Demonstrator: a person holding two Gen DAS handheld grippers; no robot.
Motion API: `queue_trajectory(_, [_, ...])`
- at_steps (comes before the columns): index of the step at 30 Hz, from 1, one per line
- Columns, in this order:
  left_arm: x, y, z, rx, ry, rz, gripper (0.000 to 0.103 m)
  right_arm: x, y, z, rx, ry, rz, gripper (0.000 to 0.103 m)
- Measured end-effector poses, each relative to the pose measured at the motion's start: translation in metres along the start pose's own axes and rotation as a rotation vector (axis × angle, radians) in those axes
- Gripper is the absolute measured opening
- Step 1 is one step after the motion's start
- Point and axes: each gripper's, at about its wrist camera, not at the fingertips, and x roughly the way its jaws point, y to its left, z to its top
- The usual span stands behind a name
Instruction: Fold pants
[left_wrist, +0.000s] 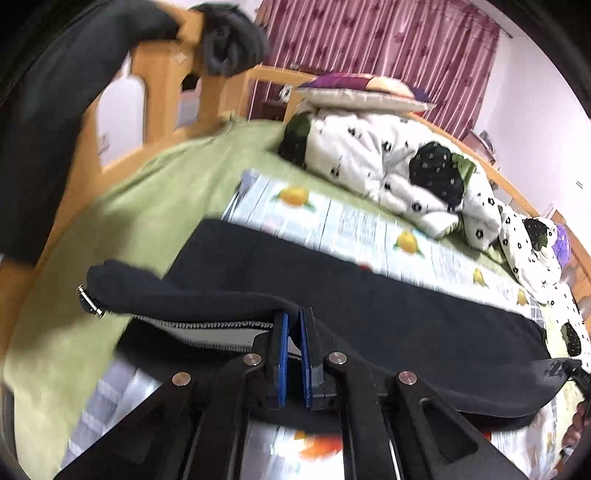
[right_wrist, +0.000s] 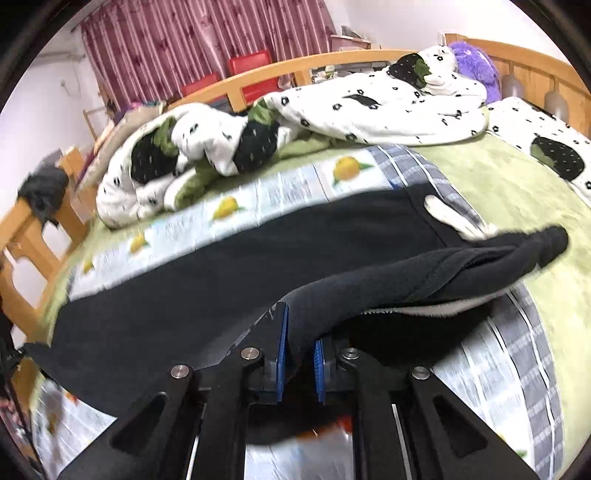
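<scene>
A rumpled strawberry-print quilt (right_wrist: 295, 122) crowds the far side of the fruit-print mat (left_wrist: 354, 225) where the black pants (left_wrist: 369, 295) lie. Both the left gripper (left_wrist: 293, 325) and the right gripper (right_wrist: 300, 332) pinch raised pant edges. Only the right wrist view shows a purple plush toy (right_wrist: 474, 64); only the left shows a pillow (left_wrist: 365, 90).

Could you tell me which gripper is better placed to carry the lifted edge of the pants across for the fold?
Neither clearly; probably both together. The left gripper and right gripper each pinch the raised near edge of the black pants, which lie lengthwise on the fruit-print cloth.
</scene>
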Motion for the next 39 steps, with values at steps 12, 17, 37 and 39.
queue_trajectory(12, [0.137,-0.037,0.053,0.052,0.005,0.113,0.011,0.142,0.016,0.079,0.003,0.05,-0.048,0.018])
queue_trajectory(17, [0.131,-0.039,0.051,0.067,0.006,0.108,0.042,0.144,0.021,0.079,0.009,-0.007,0.024,0.056])
queue_trajectory(37, [0.021,0.03,-0.12,-0.158,0.231,-0.174,0.072,0.025,-0.045,-0.105,0.023,0.2,-0.022,0.064])
queue_trajectory(39, [0.033,0.034,-0.112,-0.219,0.227,-0.199,0.071,0.032,-0.046,-0.098,0.038,0.209,-0.002,0.064])
